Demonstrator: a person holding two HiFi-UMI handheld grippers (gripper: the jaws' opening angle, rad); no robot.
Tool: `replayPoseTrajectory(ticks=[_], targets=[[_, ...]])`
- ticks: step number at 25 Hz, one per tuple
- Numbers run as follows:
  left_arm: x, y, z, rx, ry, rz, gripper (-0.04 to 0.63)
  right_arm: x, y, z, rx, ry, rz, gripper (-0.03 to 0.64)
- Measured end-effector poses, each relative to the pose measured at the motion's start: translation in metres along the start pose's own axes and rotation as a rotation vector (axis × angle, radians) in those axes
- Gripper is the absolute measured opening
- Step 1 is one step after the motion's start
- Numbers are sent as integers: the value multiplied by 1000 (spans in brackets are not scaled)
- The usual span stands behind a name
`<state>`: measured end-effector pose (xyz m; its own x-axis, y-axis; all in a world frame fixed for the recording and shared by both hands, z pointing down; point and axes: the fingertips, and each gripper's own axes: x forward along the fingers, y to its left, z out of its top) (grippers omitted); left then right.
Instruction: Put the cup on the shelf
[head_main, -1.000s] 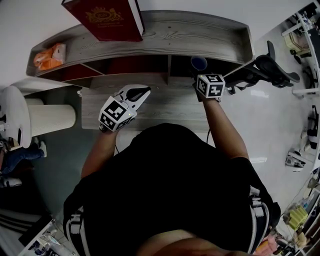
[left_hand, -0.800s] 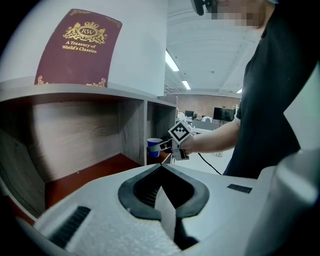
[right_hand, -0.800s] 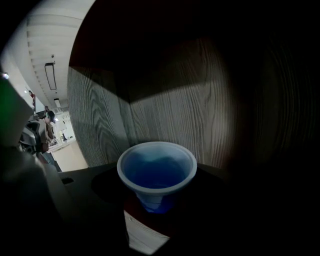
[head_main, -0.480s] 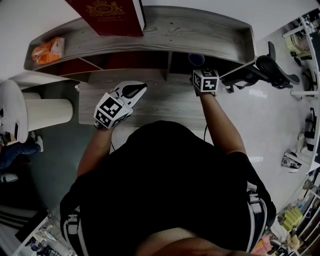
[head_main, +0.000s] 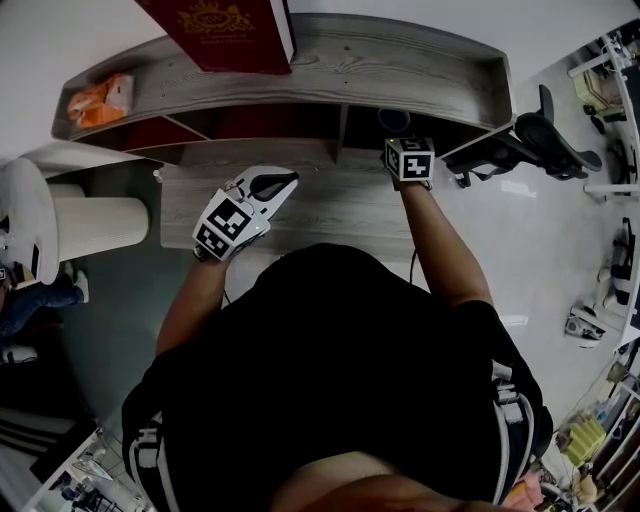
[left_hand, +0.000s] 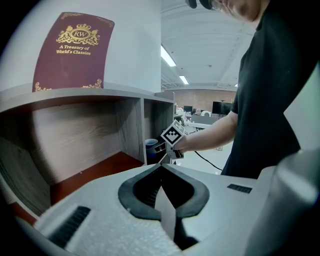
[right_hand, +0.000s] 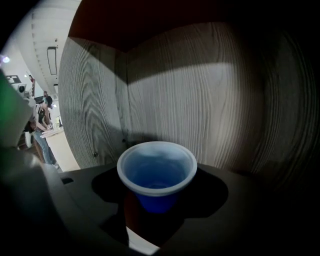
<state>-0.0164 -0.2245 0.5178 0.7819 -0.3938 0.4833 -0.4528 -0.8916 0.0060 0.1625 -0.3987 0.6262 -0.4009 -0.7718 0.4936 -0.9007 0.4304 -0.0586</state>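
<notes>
Blue plastic cup (head_main: 394, 119) sits at about 1 o'clock from me in the head view, tucked into the right compartment of the shelf (head_main: 420, 60). My right gripper (head_main: 405, 145) reaches in after it from over the worktop (head_main: 330, 215). My left gripper (head_main: 275, 185) hangs at 11 o'clock, not involved.

Left gripper view: its fingers (left_hand: 135, 190) are pressed together on nothing. The cup (left_hand: 150, 145) shows at 12 o'clock, just past the divider.

Right gripper view: my fingers (right_hand: 85, 195) are clamped on the lower body of the cup (right_hand: 156, 175). It's upright, empty, tapered, with a pale rolled rim and thin-looking walls. I can't tell if the base is down on the shelf floor. If it isn't and I let go, I reckon it drops and tips. Backing out crooked could also drag it over.
</notes>
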Motion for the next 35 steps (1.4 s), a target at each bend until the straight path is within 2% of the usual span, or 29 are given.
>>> replayPoseTrajectory(ticks=[16,21,26,30,35], targets=[[-13,9,2,-27,-24,36,15,7,-1,-1,-17,-7,-17,307],[-11,8,3,-34,-22,23,15,11,2,-4,-45,17,-8,310],[-11,4,4,-31,-20,12,15,7,0,0,-31,-12,-36,380],[-13,2,2,-29,-15,7,15,3,2,1,-37,-22,-41,388],[-15,-1,2,-32,-23,-3,15,-4,1,-10,-31,13,-60,388]])
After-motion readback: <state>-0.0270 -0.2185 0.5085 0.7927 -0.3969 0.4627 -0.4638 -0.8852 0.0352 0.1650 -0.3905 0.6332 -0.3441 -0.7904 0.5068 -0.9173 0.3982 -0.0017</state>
